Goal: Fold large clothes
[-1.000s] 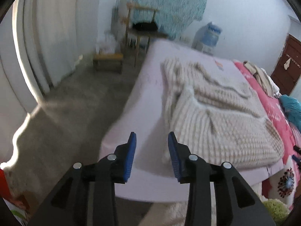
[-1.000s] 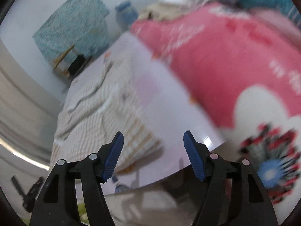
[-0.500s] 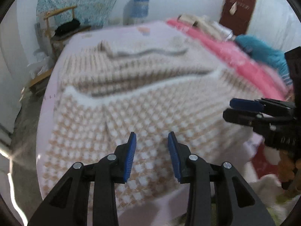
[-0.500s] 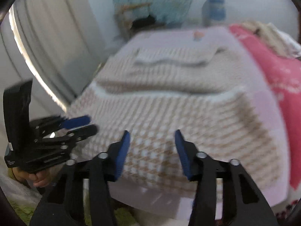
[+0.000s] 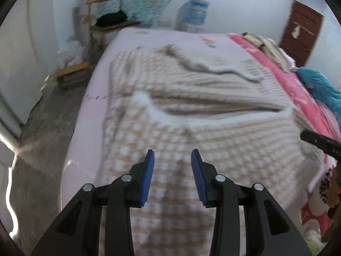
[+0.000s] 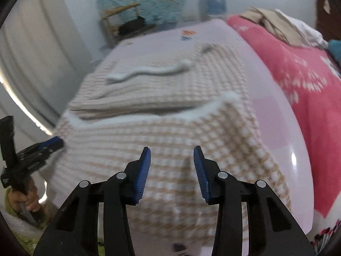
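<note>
A large beige and white checked knit garment [image 5: 213, 117] lies spread on a pale pink bed sheet [image 5: 89, 115], with a fold across its middle. It also shows in the right wrist view [image 6: 170, 115]. My left gripper [image 5: 172, 160] is open and empty above the garment's near left part. My right gripper [image 6: 172, 155] is open and empty above its near edge. The left gripper also shows at the left edge of the right wrist view [image 6: 42, 147], off the garment's left side.
A pink blanket [image 6: 309, 68] covers the bed's right side, with piled clothes [image 5: 266, 44] and a teal cloth [image 5: 319, 83]. A wooden chair [image 5: 106, 17], a low stool [image 5: 72, 72], a water jug [image 5: 198, 12] and a brown door [image 5: 302, 32] stand around the bed.
Both wrist views have swung from the sides to face the garment head on. The right gripper's jaws have narrowed from wide open. Both grippers stay empty.
</note>
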